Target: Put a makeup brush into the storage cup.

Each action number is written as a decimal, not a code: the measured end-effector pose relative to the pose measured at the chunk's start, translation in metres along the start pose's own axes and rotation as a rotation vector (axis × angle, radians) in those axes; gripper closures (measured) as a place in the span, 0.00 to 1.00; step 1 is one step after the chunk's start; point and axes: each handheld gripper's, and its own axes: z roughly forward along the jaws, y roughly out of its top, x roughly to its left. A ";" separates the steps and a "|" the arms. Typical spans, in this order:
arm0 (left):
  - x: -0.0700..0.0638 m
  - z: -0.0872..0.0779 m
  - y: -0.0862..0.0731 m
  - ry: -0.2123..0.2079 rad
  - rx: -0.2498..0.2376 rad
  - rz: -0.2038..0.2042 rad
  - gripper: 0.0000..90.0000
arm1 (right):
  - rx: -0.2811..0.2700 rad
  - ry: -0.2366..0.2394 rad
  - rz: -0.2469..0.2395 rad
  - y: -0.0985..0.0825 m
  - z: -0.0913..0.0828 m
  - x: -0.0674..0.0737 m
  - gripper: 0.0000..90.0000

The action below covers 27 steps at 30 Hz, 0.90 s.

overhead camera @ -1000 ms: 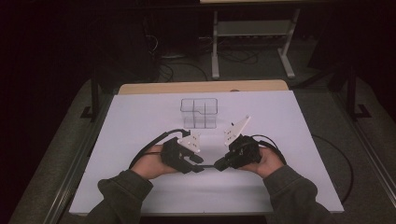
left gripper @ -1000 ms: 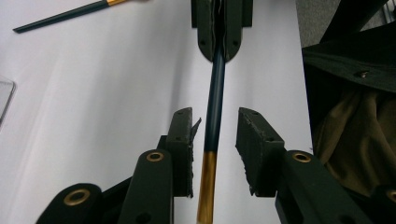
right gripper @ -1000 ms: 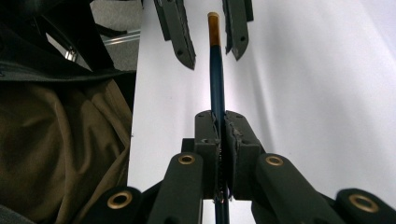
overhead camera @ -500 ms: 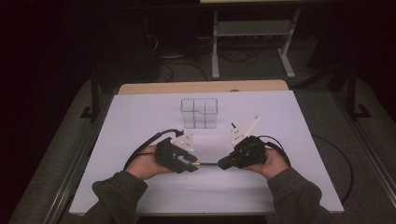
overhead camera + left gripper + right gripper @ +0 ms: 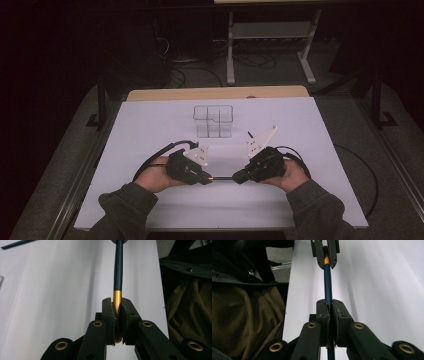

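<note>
**Pen held at both ends**

My left claw (image 5: 206, 178) has just been closing and now pinches the gold end of the pen (image 5: 222, 178). My right claw (image 5: 236, 177) clamps its blue barrel. The pen spans level between them, just above the bench (image 5: 310, 135). A clear box (image 5: 214, 120) stands beyond both claws.
</note>
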 end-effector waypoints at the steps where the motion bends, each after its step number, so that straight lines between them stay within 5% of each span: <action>1: 0.000 0.001 0.000 -0.010 0.009 0.008 0.92 | 0.004 0.008 0.006 0.000 0.001 0.000 0.92; 10: -0.002 0.003 0.003 -0.009 0.028 0.015 0.93 | 0.064 0.004 0.017 0.007 0.009 -0.002 0.81; 20: -0.004 0.006 0.010 -0.009 0.060 0.040 0.93 | 0.145 0.018 -0.005 0.021 0.021 -0.001 0.88; 27: -0.004 0.006 0.009 -0.012 0.058 0.034 0.92 | 0.153 0.025 -0.007 0.020 0.023 0.001 0.92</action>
